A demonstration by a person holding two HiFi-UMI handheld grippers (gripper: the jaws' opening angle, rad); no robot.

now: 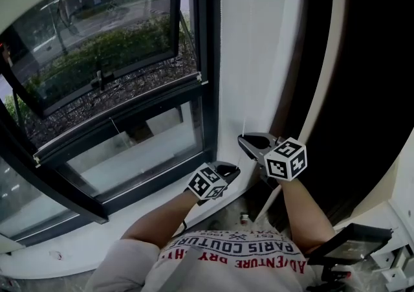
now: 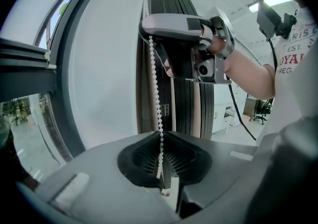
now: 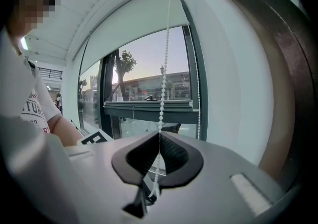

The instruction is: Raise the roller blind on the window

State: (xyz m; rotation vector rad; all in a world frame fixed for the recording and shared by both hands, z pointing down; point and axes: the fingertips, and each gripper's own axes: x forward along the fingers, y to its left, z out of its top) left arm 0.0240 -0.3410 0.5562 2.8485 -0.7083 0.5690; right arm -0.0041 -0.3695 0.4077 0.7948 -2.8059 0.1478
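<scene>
A white bead chain (image 1: 250, 57) hangs down the white wall strip beside the window (image 1: 110, 57). My right gripper (image 1: 244, 138) is shut on the chain, which rises from its jaws (image 3: 160, 136) as the bead chain (image 3: 164, 84) up to the roller blind (image 3: 144, 24). The blind's white fabric covers only the top of the glass. My left gripper (image 1: 229, 168) sits lower and closer to the person. In the left gripper view the bead chain (image 2: 156, 84) drops from my right gripper (image 2: 149, 32) into the left gripper (image 2: 161, 136), whose pads close on it.
A tilted window sash (image 1: 97, 38) stands open to the outside. A white sill (image 1: 129, 239) runs below the window. A dark ribbed panel (image 1: 362, 90) stands to the right of the chain. A black device on a stand (image 1: 349, 245) is at the lower right.
</scene>
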